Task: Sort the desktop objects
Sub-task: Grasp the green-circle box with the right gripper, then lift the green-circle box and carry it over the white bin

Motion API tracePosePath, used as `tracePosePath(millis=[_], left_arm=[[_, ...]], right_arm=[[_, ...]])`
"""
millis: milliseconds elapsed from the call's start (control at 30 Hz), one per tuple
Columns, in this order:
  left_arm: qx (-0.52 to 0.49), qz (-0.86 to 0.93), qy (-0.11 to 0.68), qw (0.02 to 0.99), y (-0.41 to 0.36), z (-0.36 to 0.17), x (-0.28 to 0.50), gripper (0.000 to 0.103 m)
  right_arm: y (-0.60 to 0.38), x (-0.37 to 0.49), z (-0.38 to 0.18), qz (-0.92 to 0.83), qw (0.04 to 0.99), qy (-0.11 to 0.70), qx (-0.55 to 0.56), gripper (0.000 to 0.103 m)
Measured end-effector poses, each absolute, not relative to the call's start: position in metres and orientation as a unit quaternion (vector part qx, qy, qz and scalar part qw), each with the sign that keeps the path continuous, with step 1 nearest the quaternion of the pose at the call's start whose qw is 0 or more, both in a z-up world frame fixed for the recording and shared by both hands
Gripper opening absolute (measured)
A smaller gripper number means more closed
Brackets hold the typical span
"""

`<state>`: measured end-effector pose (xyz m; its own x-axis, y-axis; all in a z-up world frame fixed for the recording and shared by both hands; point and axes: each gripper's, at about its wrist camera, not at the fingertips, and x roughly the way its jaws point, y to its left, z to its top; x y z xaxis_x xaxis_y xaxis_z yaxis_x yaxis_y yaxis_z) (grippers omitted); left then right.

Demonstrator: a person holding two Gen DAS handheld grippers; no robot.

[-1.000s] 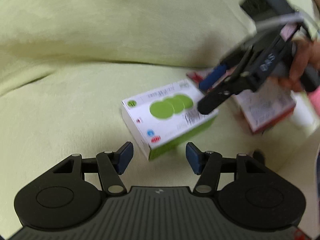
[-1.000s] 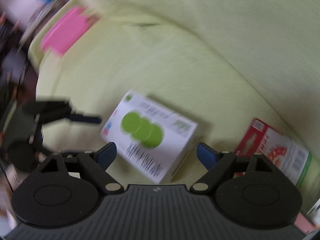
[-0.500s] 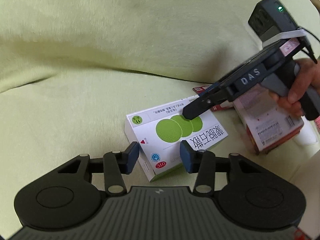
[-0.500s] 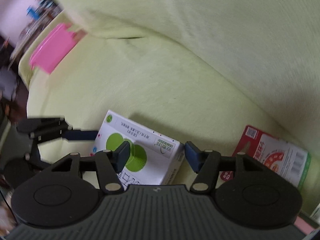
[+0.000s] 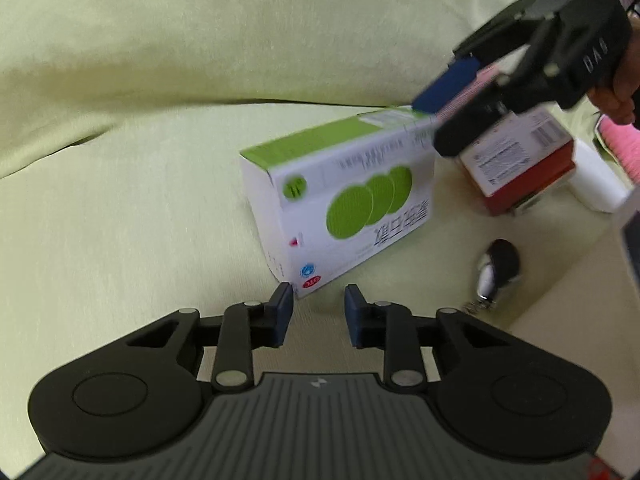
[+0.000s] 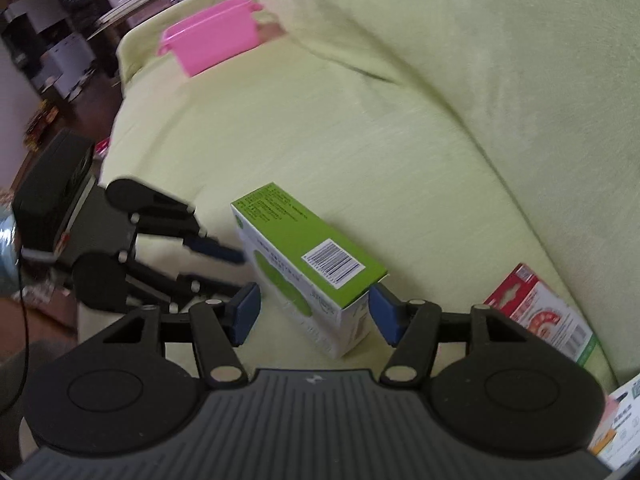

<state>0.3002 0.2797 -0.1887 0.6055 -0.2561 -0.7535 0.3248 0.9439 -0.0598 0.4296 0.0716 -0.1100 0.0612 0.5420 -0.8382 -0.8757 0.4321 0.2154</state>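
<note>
Left wrist view: the green-and-white box now stands on one long edge on the yellow-green sofa cushion, green top panel uppermost. Half a second ago it lay flat with the three green circles facing up. It occupies the 12 to 1 o'clock sector of the frame, and its near lower corner sits just beside the left gripper. The left gripper's fingers are apart with nothing between them; the gap is similar to that in the earlier frame.

The right gripper enters from 2 o'clock, held by a hand. Its fingers are spread, and the lower one lies at the box's far end. Whether either finger touches the box cannot be determined; motion blur obscures the contact area.

The red-and-white box lies at 2 o'clock, behind the green-and-white box. A small black-and-silver object lies at 3 o'clock on the cushion.

Right wrist view: the box's near end stands between the open fingers, close to the right-hand one. Previously the fingers were closer together. A pink basket sits at 11 o'clock, now closer to the frame centre than before.
</note>
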Motion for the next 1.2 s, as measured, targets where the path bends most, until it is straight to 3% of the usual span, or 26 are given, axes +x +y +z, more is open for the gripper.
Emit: tracePosePath(millis=[100,167,433,500,533,567,600,833,1200], left_arm=[[0.059,-0.162,0.408,0.896,0.284,-0.177,0.285,0.034],[0.069,-0.162,0.404,0.898,0.281,-0.174,0.284,0.034],[0.094,-0.151,0.379,0.908,0.276,-0.165,0.302,0.038],[0.093,-0.159,0.378,0.908,0.276,-0.163,0.306,0.040],[0.096,-0.161,0.377,0.907,0.274,-0.164,0.308,0.040],[0.100,-0.163,0.376,0.907,0.272,-0.163,0.310,0.040],[0.105,-0.163,0.375,0.906,0.270,-0.163,0.311,0.040],[0.119,-0.152,0.373,0.908,0.257,-0.167,0.312,0.039],[0.132,-0.141,0.332,0.923,0.250,-0.121,0.294,0.039]], right_arm=[[0.071,0.419,-0.107,0.501,0.707,0.451,-0.216,0.064],[0.074,0.413,-0.108,0.502,0.704,0.438,-0.247,0.076],[0.082,0.410,-0.126,0.490,0.696,0.440,-0.286,0.077],[0.082,0.410,-0.128,0.489,0.696,0.440,-0.288,0.073],[0.082,0.409,-0.129,0.491,0.695,0.439,-0.286,0.067],[0.082,0.408,-0.130,0.494,0.694,0.439,-0.285,0.054],[0.083,0.406,-0.130,0.495,0.694,0.438,-0.286,0.052],[0.078,0.397,-0.125,0.480,0.716,0.417,-0.289,0.043],[0.069,0.373,-0.079,0.458,0.753,0.378,-0.282,0.043]])
